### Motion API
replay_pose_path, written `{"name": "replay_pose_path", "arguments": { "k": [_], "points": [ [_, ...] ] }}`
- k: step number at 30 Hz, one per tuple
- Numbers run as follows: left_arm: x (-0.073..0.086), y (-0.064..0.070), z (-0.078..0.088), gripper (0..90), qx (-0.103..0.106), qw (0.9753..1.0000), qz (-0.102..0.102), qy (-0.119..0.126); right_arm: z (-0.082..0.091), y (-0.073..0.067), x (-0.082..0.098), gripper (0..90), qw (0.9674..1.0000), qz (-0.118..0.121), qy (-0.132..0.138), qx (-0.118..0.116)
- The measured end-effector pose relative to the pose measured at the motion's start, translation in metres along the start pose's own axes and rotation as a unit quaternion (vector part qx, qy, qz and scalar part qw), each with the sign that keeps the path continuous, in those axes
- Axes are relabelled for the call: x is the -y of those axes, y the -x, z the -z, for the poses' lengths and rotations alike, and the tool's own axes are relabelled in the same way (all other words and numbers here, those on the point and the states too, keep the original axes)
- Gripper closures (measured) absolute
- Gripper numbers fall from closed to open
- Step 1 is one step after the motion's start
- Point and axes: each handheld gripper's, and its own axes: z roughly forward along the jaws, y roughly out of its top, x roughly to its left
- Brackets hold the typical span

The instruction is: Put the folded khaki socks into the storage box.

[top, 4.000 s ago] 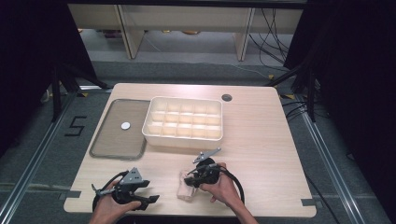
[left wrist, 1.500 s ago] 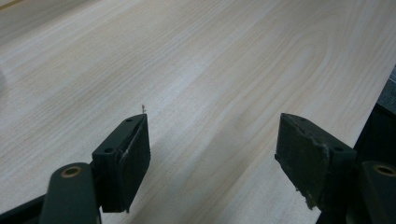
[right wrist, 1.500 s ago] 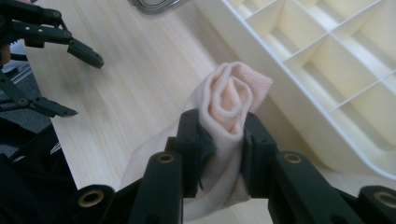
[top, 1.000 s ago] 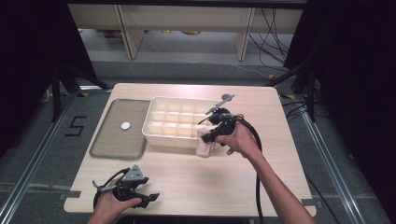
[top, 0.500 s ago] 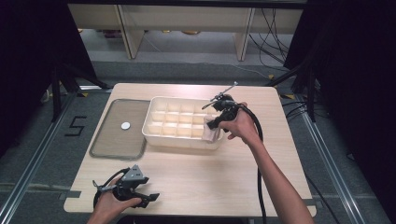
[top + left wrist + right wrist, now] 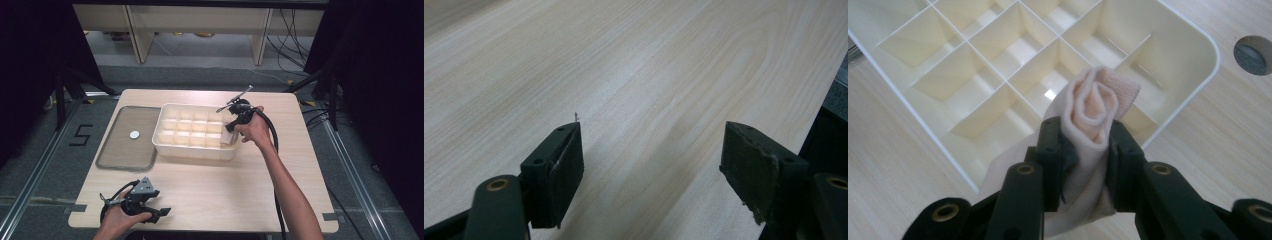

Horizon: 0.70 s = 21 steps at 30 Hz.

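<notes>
A cream box [image 6: 192,150] divided into several compartments stands at the middle of the wooden table. My right gripper [image 6: 234,126] hangs over the box's near right corner, shut on a rolled pale pink cloth [image 6: 1096,107]. In the right gripper view the right gripper [image 6: 1085,131] pinches the roll from both sides, with the box's rim [image 6: 1198,45] and its corner compartments just below. The cloth's loose end [image 6: 230,139] droops at the box's wall. My left gripper [image 6: 159,214] rests at the table's front left; in its own view the left gripper [image 6: 651,145] stands open over bare wood.
A flat grey tray [image 6: 115,152] lies left of the box with a small white disc [image 6: 134,134] on it. A round cable hole [image 6: 1253,55] sits in the tabletop beyond the box's corner. Shelving and cables lie behind the table.
My right gripper carried the cloth from the table's front middle up and away to the box's right end, drifting slightly lower over it. The left hand stayed where it was.
</notes>
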Motion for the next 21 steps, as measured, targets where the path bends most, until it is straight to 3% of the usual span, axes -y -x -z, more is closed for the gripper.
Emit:
{"name": "replay_pose_path", "arguments": {
  "k": [2, 8, 10, 12, 14, 17, 19, 21],
  "points": [
    [0.000, 0.001, 0.000, 24.6, 0.009, 1.0000, -0.002, 0.000, -0.005, 0.000, 0.001, 72.6, 0.9999, 0.003, -0.010, 0.008],
    [0.000, 0.001, 0.000, 24.6, 0.012, 0.9999, -0.004, -0.002, -0.013, 0.001, 0.005, 72.5, 0.9997, 0.012, -0.012, 0.017],
    [0.000, 0.002, -0.001, 24.6, 0.012, 0.9999, 0.003, 0.002, -0.016, 0.000, 0.006, 72.5, 0.9998, 0.008, -0.018, 0.011],
    [0.000, 0.002, -0.001, 24.6, 0.012, 0.9999, 0.000, 0.001, -0.020, 0.000, 0.009, 72.4, 0.9995, 0.023, -0.012, 0.019],
    [0.000, 0.001, -0.001, 24.6, 0.007, 1.0000, -0.004, -0.004, -0.024, -0.005, 0.013, 72.1, 0.9995, 0.014, -0.028, 0.009],
    [0.000, 0.002, -0.003, 24.6, 0.013, 0.9999, 0.004, -0.008, -0.025, -0.007, 0.015, 71.9, 0.9996, 0.020, -0.018, 0.013],
    [0.000, 0.002, -0.002, 24.6, 0.014, 0.9998, -0.010, -0.009, -0.025, -0.007, 0.018, 70.6, 0.9994, 0.029, -0.013, 0.012],
    [0.000, 0.003, -0.003, 24.6, 0.014, 0.9999, -0.001, -0.002, -0.024, -0.009, 0.019, 69.7, 0.9995, 0.026, -0.017, 0.009]
  ]
}}
